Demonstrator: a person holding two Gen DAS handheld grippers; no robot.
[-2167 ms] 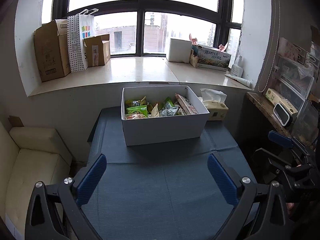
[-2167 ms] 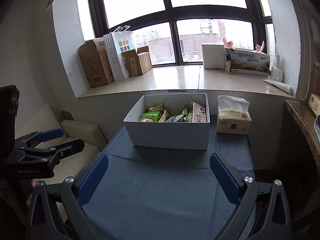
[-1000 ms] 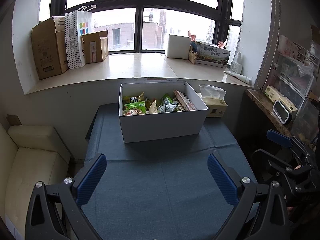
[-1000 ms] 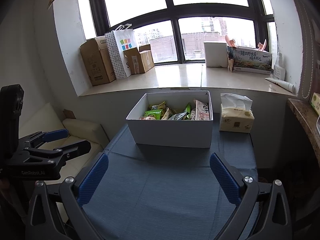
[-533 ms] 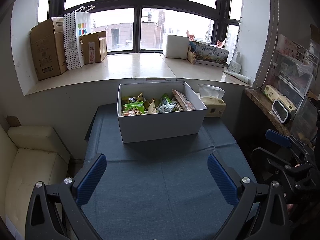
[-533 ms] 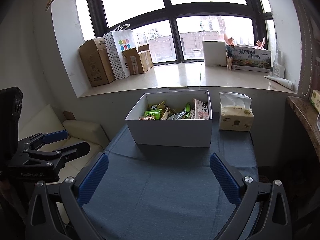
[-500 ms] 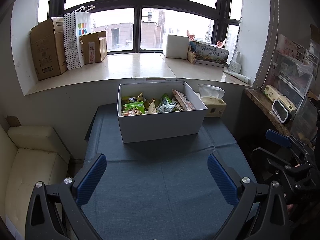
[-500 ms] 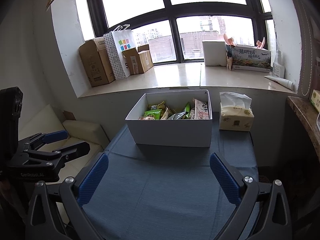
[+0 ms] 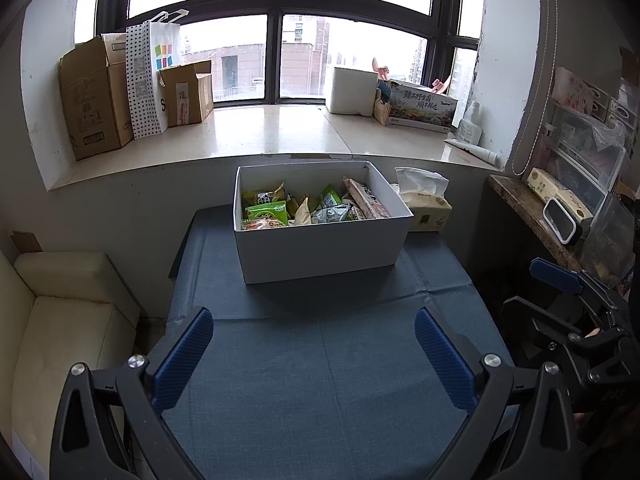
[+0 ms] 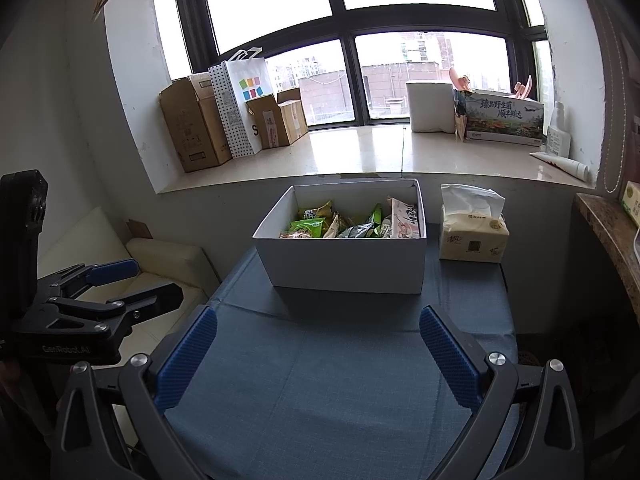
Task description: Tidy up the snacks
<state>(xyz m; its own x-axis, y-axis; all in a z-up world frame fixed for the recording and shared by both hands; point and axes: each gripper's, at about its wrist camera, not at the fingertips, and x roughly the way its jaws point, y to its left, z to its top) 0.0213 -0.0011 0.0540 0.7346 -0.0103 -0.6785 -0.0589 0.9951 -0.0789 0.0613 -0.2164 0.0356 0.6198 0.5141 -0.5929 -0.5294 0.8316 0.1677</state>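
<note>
A white open box (image 9: 320,246) stands at the far end of the blue-cloth table (image 9: 320,380). It holds several snack packets (image 9: 308,210) in green, yellow, silver and pink. It also shows in the right wrist view (image 10: 344,262) with the snack packets (image 10: 352,222) inside. My left gripper (image 9: 314,350) is open and empty over the near part of the table. My right gripper (image 10: 318,346) is open and empty, level with it. Each gripper shows at the edge of the other's view.
A tissue box (image 10: 472,236) stands right of the white box. Cardboard boxes (image 9: 96,96) and a paper bag (image 9: 150,80) sit on the windowsill. A cream sofa (image 9: 60,320) is left of the table, a cluttered shelf (image 9: 560,208) to the right.
Both views have shifted only slightly; the box sits a touch nearer and lower in frame. Both grippers stay open and empty.
</note>
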